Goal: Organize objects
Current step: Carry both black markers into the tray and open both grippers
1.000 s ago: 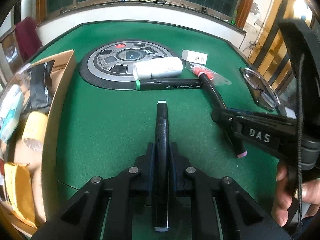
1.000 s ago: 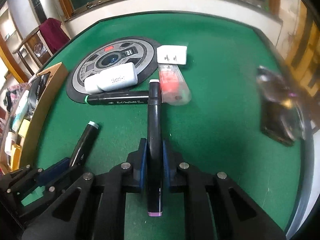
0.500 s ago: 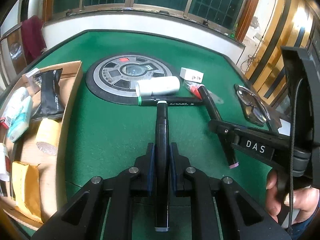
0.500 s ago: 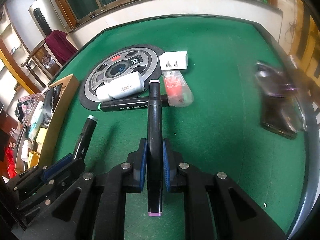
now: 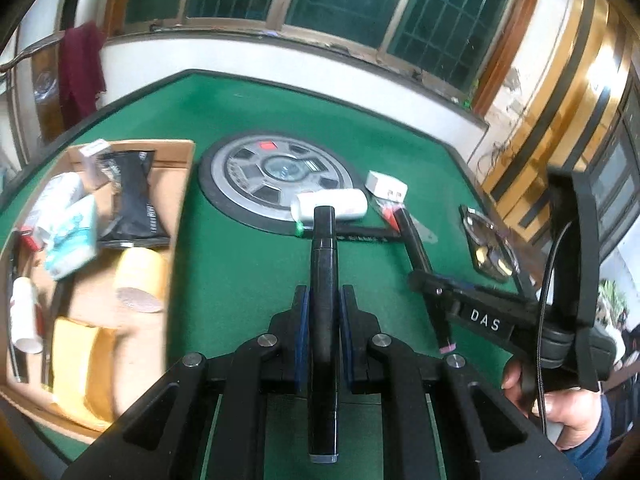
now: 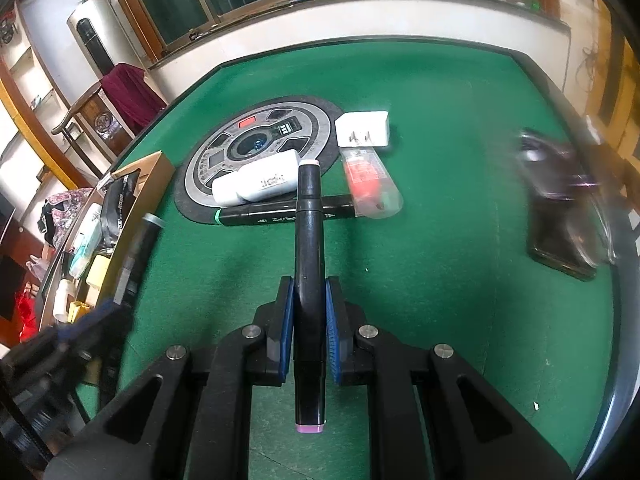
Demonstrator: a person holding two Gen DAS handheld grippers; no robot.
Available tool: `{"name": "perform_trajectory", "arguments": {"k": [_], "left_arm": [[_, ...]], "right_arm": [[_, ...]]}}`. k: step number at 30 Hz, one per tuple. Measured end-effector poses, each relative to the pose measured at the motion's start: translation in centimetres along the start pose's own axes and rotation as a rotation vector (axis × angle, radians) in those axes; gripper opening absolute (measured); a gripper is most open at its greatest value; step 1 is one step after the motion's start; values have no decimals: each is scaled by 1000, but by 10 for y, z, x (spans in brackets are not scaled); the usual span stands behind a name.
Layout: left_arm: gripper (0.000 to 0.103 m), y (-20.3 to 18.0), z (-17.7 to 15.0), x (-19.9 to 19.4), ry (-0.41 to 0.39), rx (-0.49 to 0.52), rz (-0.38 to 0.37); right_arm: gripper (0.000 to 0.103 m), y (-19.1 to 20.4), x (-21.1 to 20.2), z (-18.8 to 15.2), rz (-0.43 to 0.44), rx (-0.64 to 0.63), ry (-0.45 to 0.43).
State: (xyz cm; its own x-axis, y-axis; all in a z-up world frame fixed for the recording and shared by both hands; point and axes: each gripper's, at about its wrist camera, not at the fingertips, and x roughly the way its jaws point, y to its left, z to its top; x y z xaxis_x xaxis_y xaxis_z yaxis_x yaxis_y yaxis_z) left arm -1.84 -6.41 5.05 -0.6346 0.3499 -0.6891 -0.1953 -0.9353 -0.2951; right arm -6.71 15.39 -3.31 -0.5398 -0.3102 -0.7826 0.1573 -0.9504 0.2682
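Your left gripper (image 5: 323, 322) is clamped on a black marker with a grey end cap (image 5: 323, 308), held above the green table (image 5: 248, 264) near the cardboard box (image 5: 132, 316) at its left edge. Your right gripper (image 6: 307, 320) is clamped on a black marker with a pink end cap (image 6: 308, 280). A third, green-tipped marker (image 6: 280, 216) lies mid-table against the round dial panel (image 6: 260, 148).

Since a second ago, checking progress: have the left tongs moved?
Yes. The left tongs, shut on a black marker, rose and swung toward the cardboard box.
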Motion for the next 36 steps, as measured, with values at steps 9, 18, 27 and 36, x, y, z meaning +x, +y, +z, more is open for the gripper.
{"name": "perform_trajectory", "arguments": {"k": [9,18,27,36], "left_arm": [[12,49,9,-43,-80,-78,-7],[12,147,9,-69,-138,-234,67],[12,205,-6,-55,-116,-334,134],[12,213,-12,-45,-99,-360,131]], "right_arm": [[12,42,-10,-4,118,-43,0],[12,138,12,-11,235,-138,68],[12,211,47,-15,237,-229,117],[12,221,71,-20,206,-246,159]]}}
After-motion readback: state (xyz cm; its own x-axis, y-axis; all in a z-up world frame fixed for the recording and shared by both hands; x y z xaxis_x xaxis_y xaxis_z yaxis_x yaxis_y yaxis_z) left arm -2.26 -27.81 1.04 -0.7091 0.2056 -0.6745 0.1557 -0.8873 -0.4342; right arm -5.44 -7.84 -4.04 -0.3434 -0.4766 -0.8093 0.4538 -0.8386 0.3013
